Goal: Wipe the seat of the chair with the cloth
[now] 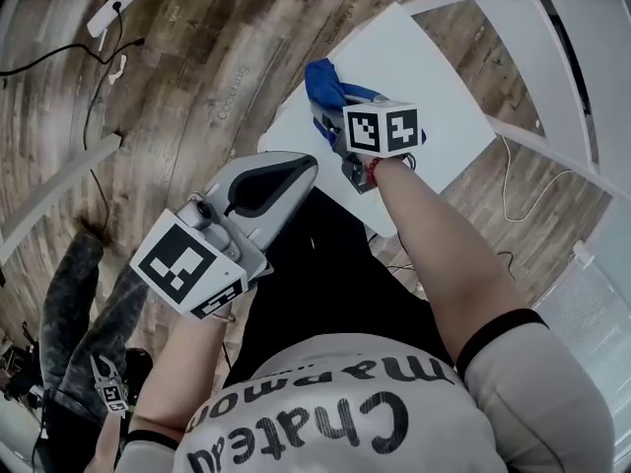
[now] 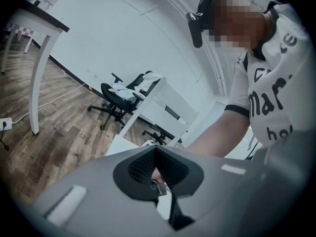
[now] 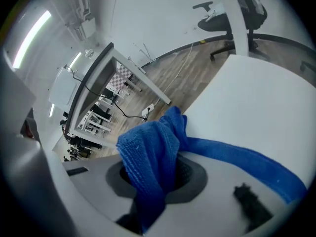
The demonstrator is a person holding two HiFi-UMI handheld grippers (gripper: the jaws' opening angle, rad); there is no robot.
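Right arm stretched forward, right gripper (image 1: 333, 118) pinched the blue cloth (image 1: 323, 83) over the white seat (image 1: 434, 77); left gripper (image 1: 296, 168) pressed together, empty, nearer the body

You are holding two grippers, the left gripper (image 1: 294, 168) and the right gripper (image 1: 330, 116). Each carries one cube, so that makes two: the left marker cube (image 1: 189, 267) and the right marker cube (image 1: 381, 129). There is one cloth (image 1: 323, 79) and one chair seat (image 1: 434, 67). On the floor you can count one power strip (image 1: 110, 10). Your left gripper view gives you one white table (image 2: 38, 83) and one black office chair (image 2: 117, 95). A wheeled base (image 2: 155, 135) farther right may belong to a second, though it is too hidden to count.
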